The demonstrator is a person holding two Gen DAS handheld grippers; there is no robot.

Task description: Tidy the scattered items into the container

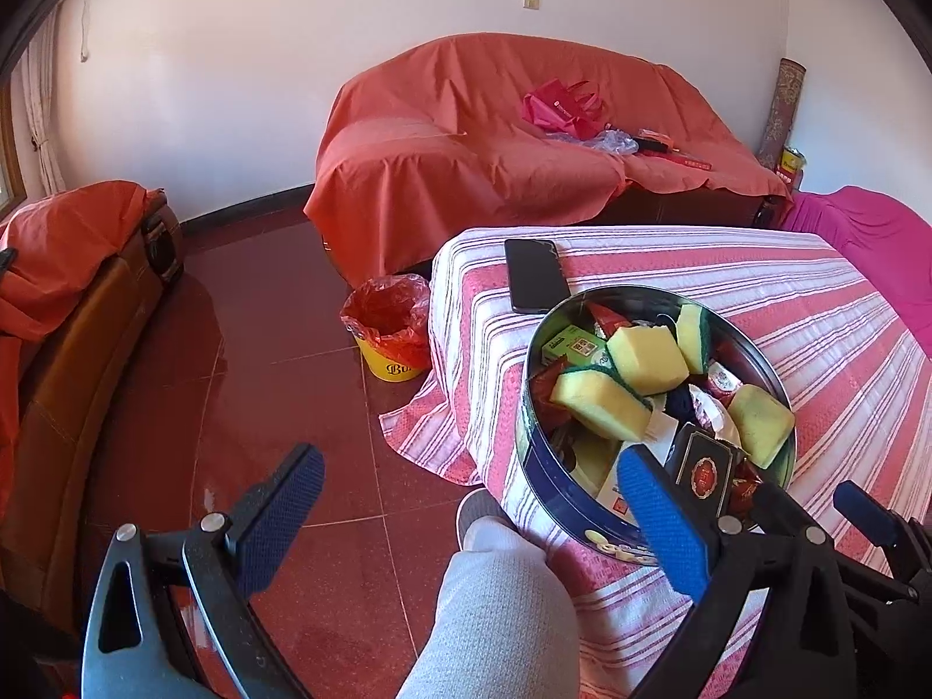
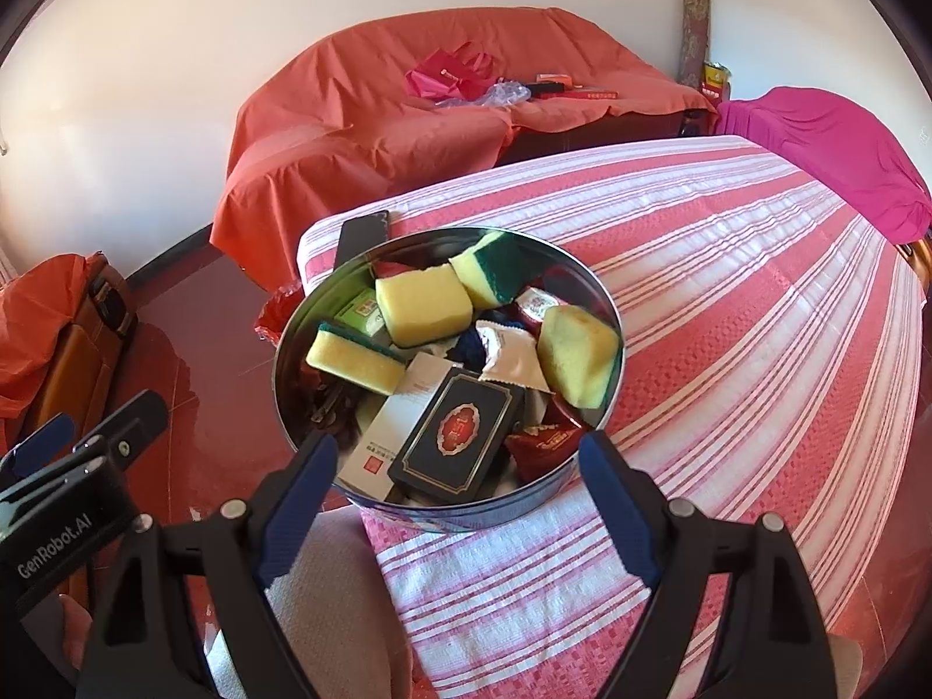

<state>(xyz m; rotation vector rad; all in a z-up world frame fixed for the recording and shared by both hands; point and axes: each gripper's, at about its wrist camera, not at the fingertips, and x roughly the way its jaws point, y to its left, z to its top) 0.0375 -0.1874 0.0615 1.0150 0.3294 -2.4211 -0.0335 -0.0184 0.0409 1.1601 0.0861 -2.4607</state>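
A round blue tin (image 1: 559, 483) (image 2: 466, 515) stands near the front left corner of the striped table. It holds several yellow-green sponges (image 1: 643, 361) (image 2: 422, 306), wrapped sweets (image 2: 544, 445), a dark card box (image 2: 457, 437) (image 1: 705, 475) and a white carton (image 2: 387, 431). My left gripper (image 1: 466, 501) is open, low and left of the tin, with its right finger (image 1: 664, 524) against the tin's near side. My right gripper (image 2: 457, 495) is open just in front of the tin, nothing between its fingers. The left gripper (image 2: 87, 437) shows at the lower left of the right wrist view.
A black phone (image 1: 536, 274) (image 2: 361, 230) lies on the striped cloth (image 2: 728, 291) behind the tin. A person's grey-trousered leg (image 1: 495, 611) is below the table edge. On the red floor stands a yellow bin with a red bag (image 1: 390, 332). Orange-covered sofas (image 1: 495, 134) ring the room.
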